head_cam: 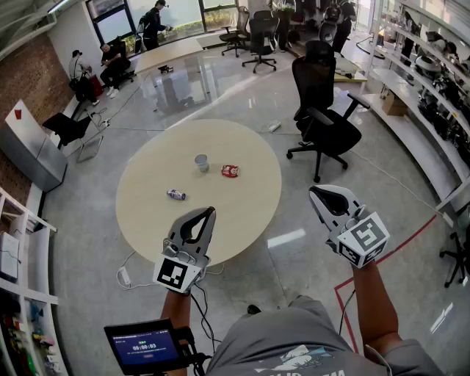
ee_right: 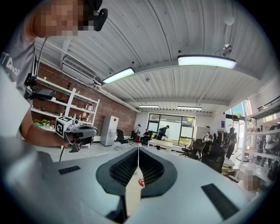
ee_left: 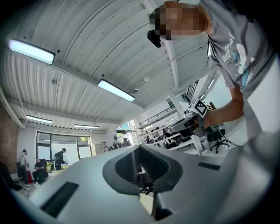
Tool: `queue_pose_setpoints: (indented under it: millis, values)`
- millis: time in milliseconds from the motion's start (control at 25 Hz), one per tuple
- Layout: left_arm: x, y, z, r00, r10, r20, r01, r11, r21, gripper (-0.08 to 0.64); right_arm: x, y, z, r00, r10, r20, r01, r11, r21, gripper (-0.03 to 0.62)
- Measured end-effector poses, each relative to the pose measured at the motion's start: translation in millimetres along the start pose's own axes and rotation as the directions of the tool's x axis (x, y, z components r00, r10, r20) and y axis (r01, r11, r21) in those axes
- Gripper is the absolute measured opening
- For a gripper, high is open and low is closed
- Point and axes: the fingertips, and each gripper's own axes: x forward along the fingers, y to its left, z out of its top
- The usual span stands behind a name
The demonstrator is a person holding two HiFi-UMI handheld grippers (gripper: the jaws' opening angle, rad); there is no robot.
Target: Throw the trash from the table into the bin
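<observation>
My left claw (head_cam: pixel 211 211) hangs over the near edge of the round bench (head_cam: pixel 250 213) and my right claw (head_cam: pixel 313 192) over the floor beside it. Both have their jaws pressed together, empty. Farther out on the bench lies the trash: a small bottle (head_cam: pixel 176 194), then a red wrapper (head_cam: pixel 230 171) beside an upright cup (head_cam: pixel 201 162). A black office chair (head_cam: pixel 323 121) stands beyond.

We're looking down on a round beige table (head_cam: pixel 242 209) on glossy grey floor (head_cam: pixel 213 81), a black office chair (head_cam: pixel 323 121) near its right edge. Brick wall (head_cam: pixel 26 81) on our left, white shelves (head_cam: pixel 429 70) along the right, big windows (head_cam: pixel 114 22) at the far end, and strip lights (ee_right: pixel 205 61) glowing under a white ribbed ceiling (ee_right: pixel 175 30).
</observation>
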Motion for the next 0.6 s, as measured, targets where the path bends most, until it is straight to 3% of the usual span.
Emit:
queue_pose_setpoints:
  millis: [360, 600]
  values:
    - [11, 75, -48, 0.996, 0.069, -0.054, -0.07, 0.997, -0.014, 0.041, 138, -9, -36, 0.991, 0.132, -0.023, -0.131, 0.99, 0.045, 0.009]
    - [50, 124, -108, 0.987, 0.094, -0.127, -0.099, 0.994, -0.035, 0.041, 242, -34, -81, 0.962, 0.267, -0.06, -0.261, 0.961, 0.089, 0.009]
